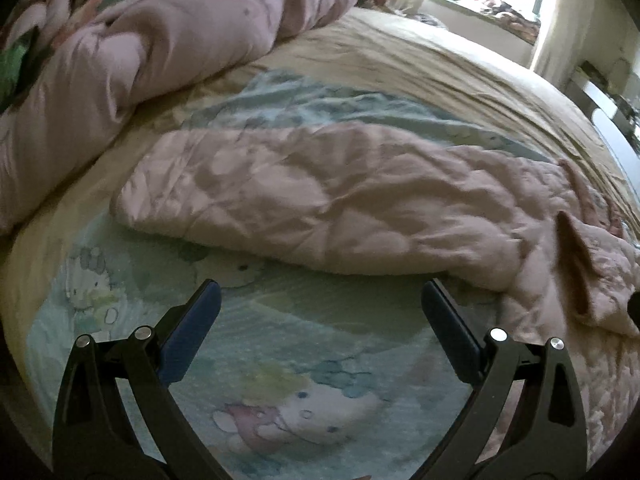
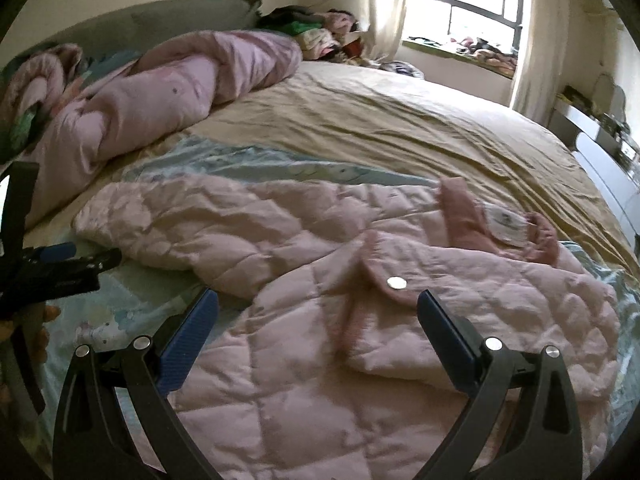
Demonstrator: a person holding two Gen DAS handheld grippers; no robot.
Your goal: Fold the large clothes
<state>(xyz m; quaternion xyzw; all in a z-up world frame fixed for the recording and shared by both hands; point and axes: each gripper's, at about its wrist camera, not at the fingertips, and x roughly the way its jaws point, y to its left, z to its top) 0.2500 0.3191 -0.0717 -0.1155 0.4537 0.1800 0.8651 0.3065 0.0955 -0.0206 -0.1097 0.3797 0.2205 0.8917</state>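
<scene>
Jacket (image 2: pixel 360 340) lies spread on the bed (image 2: pixel 400 128), both my grippers, left (image 1: pixel 320 312) and right (image 2: pixel 318 320), wide open and empty; I judge the slick quilting could slip or bunch if I pinch only one layer.

Garment: pink quilted jacket (image 2: pixel 304 344), diamond-stitched, darker pink collar.
Pose: spread flat on cartoon-print blanket (image 1: pixel 304 344), front up, one sleeve (image 2: pixel 168 224) stretched sideways.
Details: silver snap button (image 2: pixel 396 282) on flap; white label (image 2: pixel 506 222) inside collar.
</scene>
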